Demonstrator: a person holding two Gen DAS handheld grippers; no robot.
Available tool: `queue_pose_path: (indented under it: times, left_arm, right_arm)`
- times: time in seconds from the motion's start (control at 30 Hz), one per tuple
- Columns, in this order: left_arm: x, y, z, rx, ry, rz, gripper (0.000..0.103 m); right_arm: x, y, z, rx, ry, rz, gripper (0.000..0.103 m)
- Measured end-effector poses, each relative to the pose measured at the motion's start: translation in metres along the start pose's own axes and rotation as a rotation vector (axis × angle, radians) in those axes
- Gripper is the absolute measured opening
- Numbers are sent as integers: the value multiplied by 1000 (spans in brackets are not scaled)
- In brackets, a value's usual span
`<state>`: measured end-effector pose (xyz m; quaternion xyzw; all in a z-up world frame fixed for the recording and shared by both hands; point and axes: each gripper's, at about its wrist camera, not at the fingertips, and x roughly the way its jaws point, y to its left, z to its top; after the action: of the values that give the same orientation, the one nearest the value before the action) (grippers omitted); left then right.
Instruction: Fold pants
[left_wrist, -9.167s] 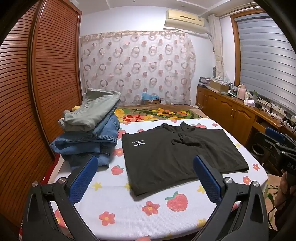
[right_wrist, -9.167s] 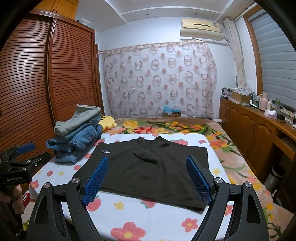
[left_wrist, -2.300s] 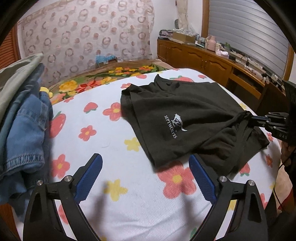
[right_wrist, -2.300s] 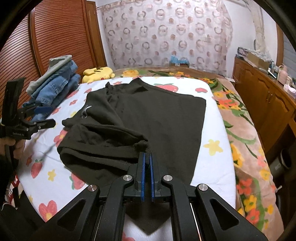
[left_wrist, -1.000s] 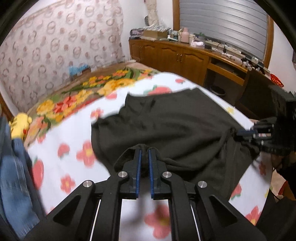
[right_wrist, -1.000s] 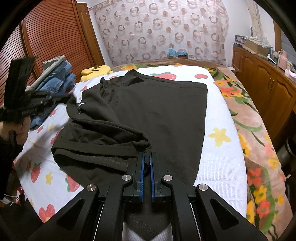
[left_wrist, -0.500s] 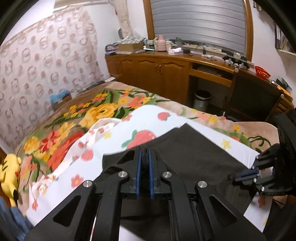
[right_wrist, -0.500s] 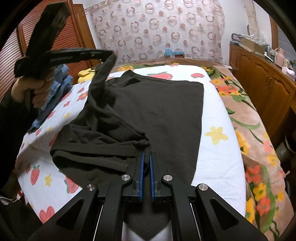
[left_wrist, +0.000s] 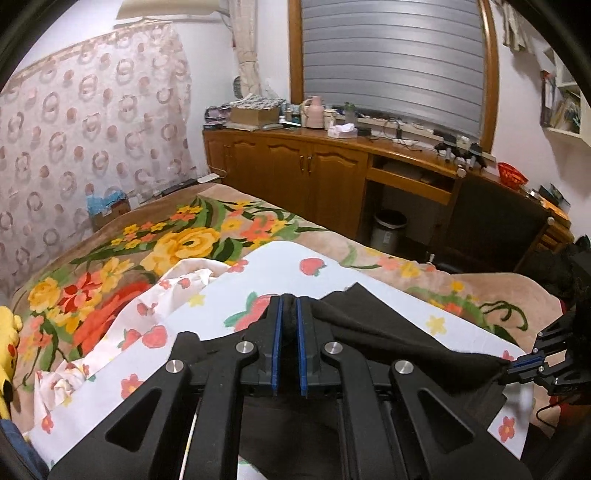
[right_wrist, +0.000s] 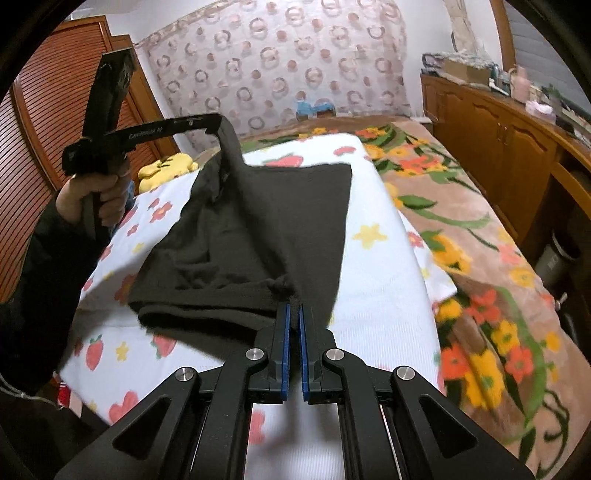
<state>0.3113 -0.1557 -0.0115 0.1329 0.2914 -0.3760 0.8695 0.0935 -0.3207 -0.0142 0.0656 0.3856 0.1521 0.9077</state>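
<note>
White lettering on the left hand-held gripper (right_wrist: 218, 129) is too blurred to read.

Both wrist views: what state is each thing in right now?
Black pants: part lifted, rest lying on the bed.
Left claw: shut on the pants, raised.
Right claw: shut on the pants, low near the sheet.
Strawberry sheet: spread, one corner rumpled.
Cabinet doors: closed.
Window blind: down.
</note>
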Motion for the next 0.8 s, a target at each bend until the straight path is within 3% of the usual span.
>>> queue_pose_path:
  times: [0.3, 0.5, 0.67, 0.8]
  left_arm:
    - [17, -10, -9, 12, 51, -4, 9]
    - [15, -9, -9, 4, 56, -7, 22]
    - [6, -13, -6, 15, 28, -3, 47]
    - [-3, -14, -4, 19, 15, 19, 49]
  right_arm:
    - [1, 14, -4, -15, 42, -38, 4]
    - [-5, 10, 6, -36, 30, -66, 4]
    - [-8, 11, 9, -49, 8, -109, 12]
    - [-12, 10, 16, -63, -26, -141, 15]
